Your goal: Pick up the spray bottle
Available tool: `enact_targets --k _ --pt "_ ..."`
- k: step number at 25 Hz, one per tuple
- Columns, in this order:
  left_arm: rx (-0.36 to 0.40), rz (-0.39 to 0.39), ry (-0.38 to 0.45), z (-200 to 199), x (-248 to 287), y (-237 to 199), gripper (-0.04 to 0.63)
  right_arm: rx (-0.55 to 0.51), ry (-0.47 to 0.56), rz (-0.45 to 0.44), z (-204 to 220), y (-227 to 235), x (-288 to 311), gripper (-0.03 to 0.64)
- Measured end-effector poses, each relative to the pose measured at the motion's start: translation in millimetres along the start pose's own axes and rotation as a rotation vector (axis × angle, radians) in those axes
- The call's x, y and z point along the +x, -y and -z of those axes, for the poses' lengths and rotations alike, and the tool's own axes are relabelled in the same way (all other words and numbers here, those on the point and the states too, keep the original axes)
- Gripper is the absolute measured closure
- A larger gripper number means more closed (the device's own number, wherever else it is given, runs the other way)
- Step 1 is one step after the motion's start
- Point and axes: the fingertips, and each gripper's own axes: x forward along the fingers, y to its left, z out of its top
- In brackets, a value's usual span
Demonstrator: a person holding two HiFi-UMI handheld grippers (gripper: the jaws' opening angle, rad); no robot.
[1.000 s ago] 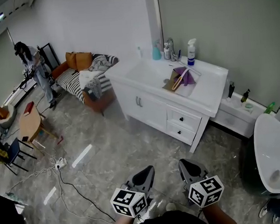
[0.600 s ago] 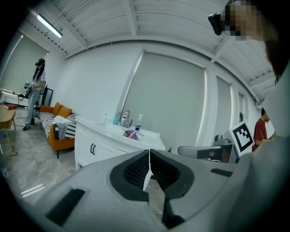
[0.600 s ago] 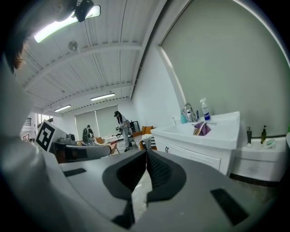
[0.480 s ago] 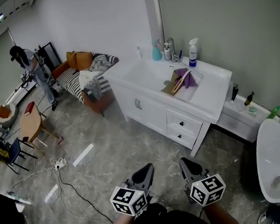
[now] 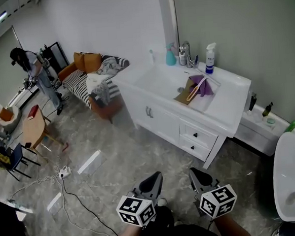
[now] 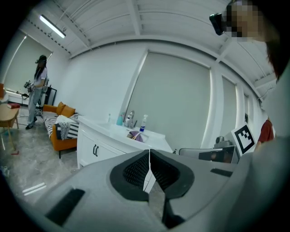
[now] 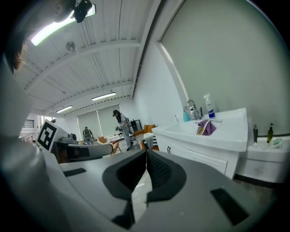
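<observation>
Head view: the spray bottle [image 5: 210,59] stands at the vanity's [image 5: 236,97] far edge, right of the tap [image 5: 187,51]. The left gripper [image 5: 153,180] and right gripper [image 5: 198,175] are well apart from it.
Left gripper view: jaws clenched, empty.
Right gripper view: likewise, presumably closed merely for carrying.

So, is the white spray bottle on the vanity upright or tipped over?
Upright. The spray bottle stands on its base at the back of the vanity top, nozzle uppermost, right of the faucet.

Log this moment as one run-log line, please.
left claw: shut, empty | right claw: shut, empty | white spray bottle: on vanity, untouched
</observation>
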Motion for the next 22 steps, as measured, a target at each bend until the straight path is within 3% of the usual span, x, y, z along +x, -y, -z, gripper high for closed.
enact_targets --k 12,22 --pt "-0.009 0.006 -0.014 -21.8 28.9 -52.0 0.584 0.014 -0.028 -0.001 -13.6 5.8 63.7 0.611" --pt "-0.023 0.058 -0.022 -42.1 61.3 -98.7 0.584 0.011 -0.030 0.043 -33.7 14.0 118.6 0.611"
